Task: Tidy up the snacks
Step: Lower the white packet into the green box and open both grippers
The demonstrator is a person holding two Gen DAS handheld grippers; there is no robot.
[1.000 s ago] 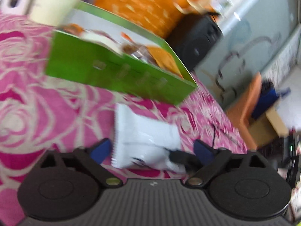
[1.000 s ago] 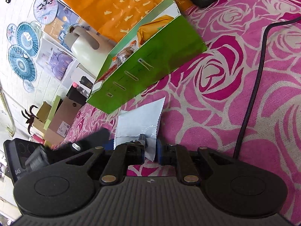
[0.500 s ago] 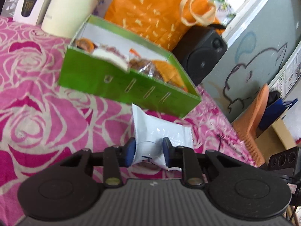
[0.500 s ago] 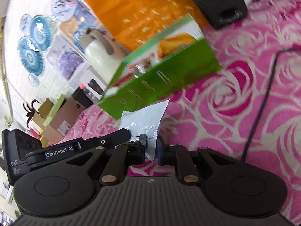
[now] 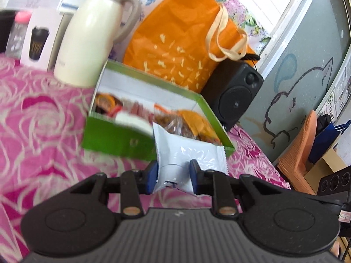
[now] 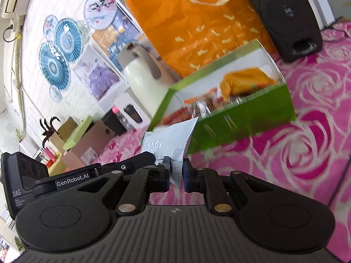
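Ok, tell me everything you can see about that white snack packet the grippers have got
The white snack packet is a glossy, puffy pillow pouch of plastic-looking film with crimped, zigzag-cut ends. No print is readable. Both grippers pinch it: the left gripper squeezes one end between its blue pads, and the right gripper clamps a thin edge. It hangs above the pink rose-patterned cloth, just in front of the open green box of snacks. Whether it touches the box is unclear.

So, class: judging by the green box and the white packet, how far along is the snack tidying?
Done: the green box already holds several snacks. In hand: the left gripper and right gripper both pinch one white packet in front of the box. Left: placing that packet inside.
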